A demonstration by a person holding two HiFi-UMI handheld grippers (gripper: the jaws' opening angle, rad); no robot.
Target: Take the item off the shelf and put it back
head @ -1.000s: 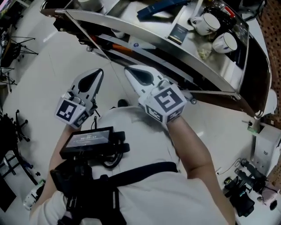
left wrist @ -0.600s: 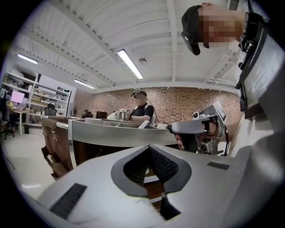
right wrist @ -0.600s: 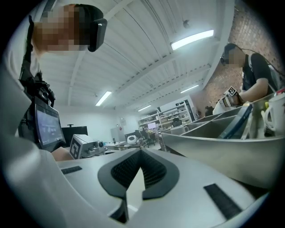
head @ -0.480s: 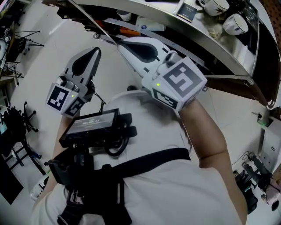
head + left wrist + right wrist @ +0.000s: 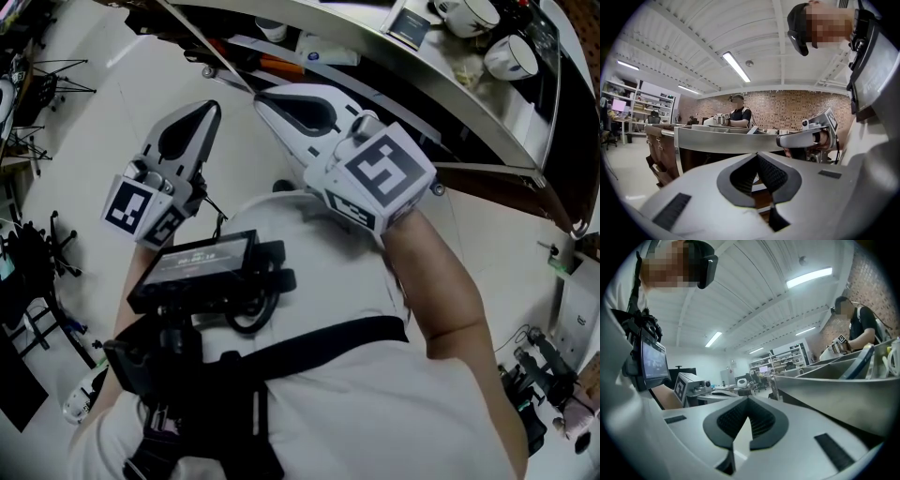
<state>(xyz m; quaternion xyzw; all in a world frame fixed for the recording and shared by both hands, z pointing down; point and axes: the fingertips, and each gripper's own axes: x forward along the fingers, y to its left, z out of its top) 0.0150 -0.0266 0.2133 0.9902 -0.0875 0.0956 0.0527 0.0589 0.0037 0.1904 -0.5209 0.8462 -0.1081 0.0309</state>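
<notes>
- Head view: the left gripper [image 5: 208,108] and the right gripper [image 5: 264,94] are held up side by side, apart, in front of the person's chest. Both point toward the front edge of the metal shelf [image 5: 422,75], and neither carries anything.
- Two white cups [image 5: 511,56] and a dark packet [image 5: 408,21] sit on the top tier toward its right end. An orange object [image 5: 281,66] lies on the tier below. Which of these is the item to be taken cannot be told; all of them rest on the shelf.
- Left gripper view: the left gripper [image 5: 757,154] has its jaws closed pad against pad, with nothing between them. The top tier's front rim crosses the view above the tips. The right gripper [image 5: 780,139] shows at the right, its tip near that rim.
- Right gripper view: the right gripper [image 5: 748,399] also has its jaws pressed together and empty. The shelf's top tier fills the right side, and the left gripper shows at the left, well clear of the shelf.
</notes>
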